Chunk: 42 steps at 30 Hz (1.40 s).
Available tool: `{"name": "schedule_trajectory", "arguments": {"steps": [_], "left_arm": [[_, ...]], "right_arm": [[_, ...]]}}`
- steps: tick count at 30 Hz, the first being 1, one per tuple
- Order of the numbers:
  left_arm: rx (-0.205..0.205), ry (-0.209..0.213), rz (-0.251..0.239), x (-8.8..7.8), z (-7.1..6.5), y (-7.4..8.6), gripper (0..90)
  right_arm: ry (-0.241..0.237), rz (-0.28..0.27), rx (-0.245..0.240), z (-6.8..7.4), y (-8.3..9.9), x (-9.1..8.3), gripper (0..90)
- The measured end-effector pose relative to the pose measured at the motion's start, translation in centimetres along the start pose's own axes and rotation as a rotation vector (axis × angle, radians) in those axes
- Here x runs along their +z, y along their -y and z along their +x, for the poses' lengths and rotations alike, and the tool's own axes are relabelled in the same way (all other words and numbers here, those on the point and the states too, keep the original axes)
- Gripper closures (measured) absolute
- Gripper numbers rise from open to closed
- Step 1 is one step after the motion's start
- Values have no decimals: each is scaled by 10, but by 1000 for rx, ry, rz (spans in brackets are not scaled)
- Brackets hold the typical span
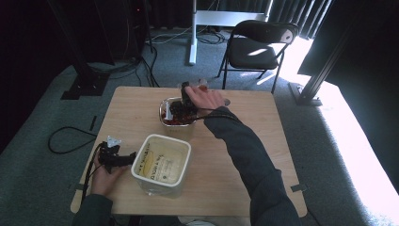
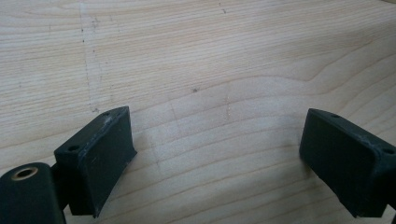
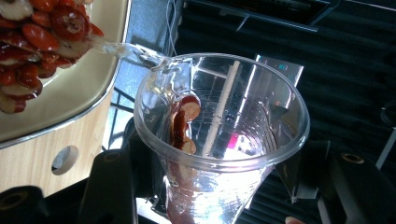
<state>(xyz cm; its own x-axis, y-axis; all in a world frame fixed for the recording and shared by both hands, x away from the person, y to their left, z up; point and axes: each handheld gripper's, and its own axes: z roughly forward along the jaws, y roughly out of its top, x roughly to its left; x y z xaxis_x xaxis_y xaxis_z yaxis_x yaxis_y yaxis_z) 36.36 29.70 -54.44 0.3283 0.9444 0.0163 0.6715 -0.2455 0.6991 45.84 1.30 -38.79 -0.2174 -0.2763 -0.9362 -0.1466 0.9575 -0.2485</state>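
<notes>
The right gripper (image 3: 219, 186) jaws grip the clear cup (image 3: 219, 121); left gripper (image 2: 219, 158) jaws gape empty.

Clear plastic cup (image 3: 219, 135) tilted over bowl (image 3: 70, 100) rim, red slices inside

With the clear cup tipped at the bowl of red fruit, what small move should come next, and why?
Probably tip the clear cup a little further with the right gripper: a few red slices cling to its inner wall, while its lip sits at the rim of the bowl.
</notes>
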Motion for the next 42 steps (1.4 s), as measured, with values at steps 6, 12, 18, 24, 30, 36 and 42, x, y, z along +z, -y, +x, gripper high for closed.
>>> {"name": "schedule_trajectory", "arguments": {"steps": [6, 12, 18, 24, 30, 36, 42], "left_arm": [[0, 0, 0, 0, 0, 0, 104], [0, -1, -1, 0, 0, 0, 104], [0, -1, -1, 0, 0, 0, 104], [1, 0, -1, 0, 0, 0, 104], [1, -1, -1, 0, 0, 0, 104], [1, 0, -1, 0, 0, 0, 104], [0, 0, -1, 0, 0, 0, 104]], "right_arm": [[6, -2, -26, 1, -2, 0, 422], [16, 1, -52, 1, -6, -2, 422], [16, 0, -60, 0, -9, -3, 422], [22, 11, -84, 2, -9, -2, 422], [31, 13, -107, 2, -10, -3, 422], [31, 16, -111, 2, -10, -3, 422], [31, 15, -110, 2, -11, -4, 422]]}}
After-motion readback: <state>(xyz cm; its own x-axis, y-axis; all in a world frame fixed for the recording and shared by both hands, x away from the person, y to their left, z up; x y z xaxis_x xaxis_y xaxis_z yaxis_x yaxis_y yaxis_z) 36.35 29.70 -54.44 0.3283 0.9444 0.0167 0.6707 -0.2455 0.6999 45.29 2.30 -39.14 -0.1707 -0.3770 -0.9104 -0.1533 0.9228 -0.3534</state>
